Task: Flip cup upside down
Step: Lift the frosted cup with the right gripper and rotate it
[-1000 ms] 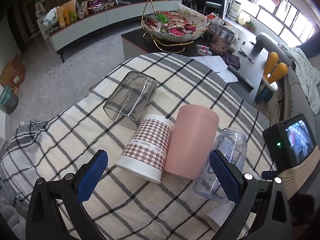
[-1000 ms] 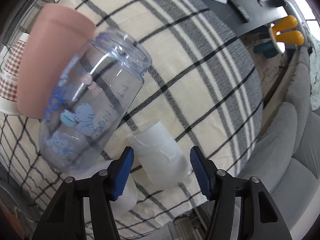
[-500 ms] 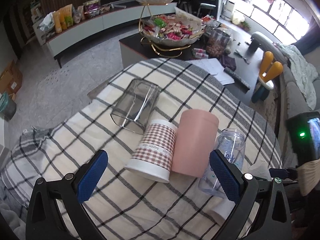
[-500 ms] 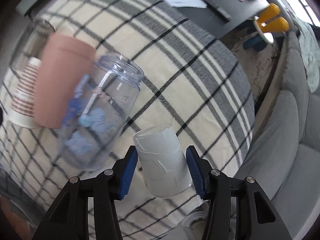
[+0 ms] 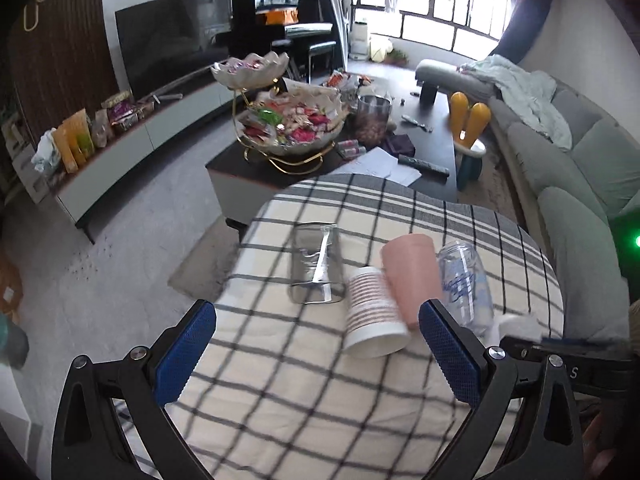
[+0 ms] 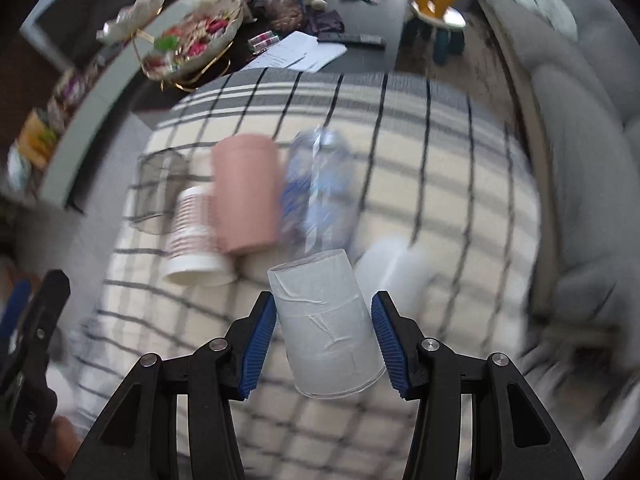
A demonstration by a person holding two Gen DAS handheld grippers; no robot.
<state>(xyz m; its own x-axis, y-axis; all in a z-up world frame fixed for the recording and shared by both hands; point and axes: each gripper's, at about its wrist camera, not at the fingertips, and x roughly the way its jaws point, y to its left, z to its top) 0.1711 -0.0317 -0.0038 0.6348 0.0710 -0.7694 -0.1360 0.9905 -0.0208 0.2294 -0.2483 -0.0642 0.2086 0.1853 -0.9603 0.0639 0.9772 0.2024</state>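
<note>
My right gripper [image 6: 324,336] is shut on a white taped cup [image 6: 326,324] and holds it above the plaid cloth [image 6: 420,152], base pointing away. On the cloth lie a row of cups on their sides: a clear glass [image 5: 316,266], a houndstooth paper cup [image 5: 374,318], a pink cup [image 5: 412,272] and a clear bottle with blue print [image 5: 464,284]. They also show in the right wrist view: the pink cup [image 6: 246,196] and the bottle [image 6: 316,192]. My left gripper [image 5: 316,356] is open and empty, held above the cloth's near side.
A dark coffee table with a tiered snack bowl [image 5: 288,124], papers and a remote stands beyond the plaid table. A grey sofa [image 5: 580,184] runs along the right. A small yellow-backed stool [image 5: 470,136] is between them. A blurred white object [image 6: 394,268] lies beside the held cup.
The right gripper has lifted the white cup off the cloth and pulled back and up. The left gripper has also risen and tilted up, showing more of the room.
</note>
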